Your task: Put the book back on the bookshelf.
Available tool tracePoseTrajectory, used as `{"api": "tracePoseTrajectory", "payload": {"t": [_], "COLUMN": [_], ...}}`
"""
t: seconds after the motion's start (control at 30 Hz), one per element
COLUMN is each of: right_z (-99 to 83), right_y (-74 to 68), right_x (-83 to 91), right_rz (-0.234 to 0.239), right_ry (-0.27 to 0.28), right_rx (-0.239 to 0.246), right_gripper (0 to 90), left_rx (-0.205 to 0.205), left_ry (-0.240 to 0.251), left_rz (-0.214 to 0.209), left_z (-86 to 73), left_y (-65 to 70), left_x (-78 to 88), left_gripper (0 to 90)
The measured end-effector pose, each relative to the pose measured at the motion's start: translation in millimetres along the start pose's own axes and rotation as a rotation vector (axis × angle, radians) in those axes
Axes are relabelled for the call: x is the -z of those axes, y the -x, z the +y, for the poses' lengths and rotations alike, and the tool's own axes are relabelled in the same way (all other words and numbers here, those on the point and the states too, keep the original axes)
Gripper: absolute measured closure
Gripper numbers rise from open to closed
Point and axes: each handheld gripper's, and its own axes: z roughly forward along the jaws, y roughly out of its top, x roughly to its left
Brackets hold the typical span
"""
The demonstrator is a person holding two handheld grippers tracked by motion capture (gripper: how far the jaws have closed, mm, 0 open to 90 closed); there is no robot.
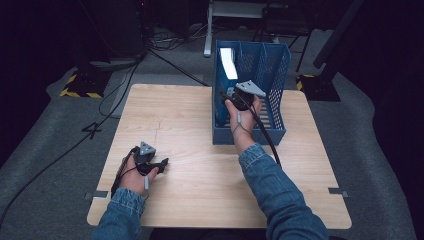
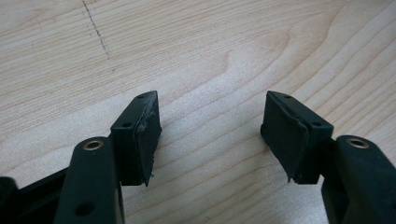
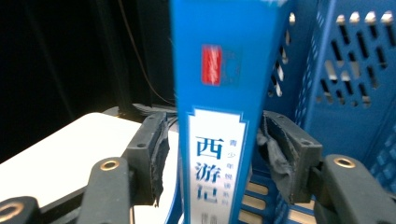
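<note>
book (image 3: 212,93) upright in file rack (image 1: 274,75) leftmost slot | rack at table (image 1: 190,130) right-rear

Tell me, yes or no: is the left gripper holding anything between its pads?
No. In the left gripper view the left gripper stands open over the bare wooden table, with nothing between its pads.

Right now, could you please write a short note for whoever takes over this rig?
Left claw: open, nothing between its pads, resting low over the bare wooden table at its near left.
Right claw: at the blue file rack, jaws parted either side of the blue book, with a gap showing on both sides.
Book: stands upright in the rack's left compartment, spine facing the claw.
Done: the book is in the rack and appears released.
Left: probably just draw the right claw back clear of the rack.
</note>
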Motion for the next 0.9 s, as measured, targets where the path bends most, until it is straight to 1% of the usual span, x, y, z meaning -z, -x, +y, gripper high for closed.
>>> {"api": "tracePoseTrajectory", "payload": {"t": [0.1, 0.2, 0.33, 0.37, 0.43, 0.5, 0.6, 0.63, 0.7, 0.8, 0.87, 0.9], "right_z": [7.4, 12.1, 15.4, 16.1, 16.4, 15.8, 10.5, 6.4, -1.2, -11.1, -18.3, -23.4], "right_y": [2.8, 8.8, 22.0, 25.5, 32.6, 37.7, 46.5, 49.5, 54.2, 61.3, 67.5, 72.4], "right_x": [21.1, 42.3, 72.0, 79.1, 94.9, 106.2, 124.4, 131.0, 140.9, 154.6, 164.5, 170.6], "right_rz": [0.030, 0.066, 0.102, 0.106, 0.122, 0.132, 0.152, 0.159, 0.174, 0.168, 0.174, 0.177], "right_ry": [-0.002, -0.022, -0.048, -0.054, -0.070, -0.091, -0.109, -0.119, -0.141, -0.177, -0.187, -0.182], "right_rx": [0.027, 0.049, 0.060, 0.070, 0.078, 0.087, 0.096, 0.107, 0.124, 0.145, 0.141, 0.127], "right_gripper": [41.4, 40.5, 39.6, 39.1, 38.6, 37.8, 37.5, 37.6, 37.4, 36.6, 36.2, 36.3], "left_rx": [-0.012, -0.021, -0.022, -0.019, -0.019, -0.023, -0.019, -0.024, -0.020, -0.024, -0.039, -0.037], "left_ry": [-0.008, -0.011, -0.011, -0.015, -0.015, -0.018, -0.021, -0.025, -0.026, -0.026, -0.033, -0.034], "left_rz": [0.003, 0.008, 0.007, 0.005, 0.011, 0.008, 0.004, 0.002, 0.002, -0.001, -0.014, -0.016], "left_z": [-0.3, -0.2, 0.1, 0.8, 2.4, 4.9, 7.8, 8.6, 10.1, 11.8, 13.4, 13.9], "left_y": [1.5, 2.4, 2.2, 2.2, 2.2, 1.4, -0.3, -1.0, -1.8, -3.9, -6.2, -6.5], "left_x": [0.3, 0.1, -0.3, -0.9, -3.0, -5.6, -8.8, -9.3, -11.0, -12.7, -14.1, -14.8], "left_gripper": [35.3, 34.4, 33.8, 33.3, 31.0, 28.5, 25.8, 25.0, 23.5, 23.3, 21.0, 20.2]}}
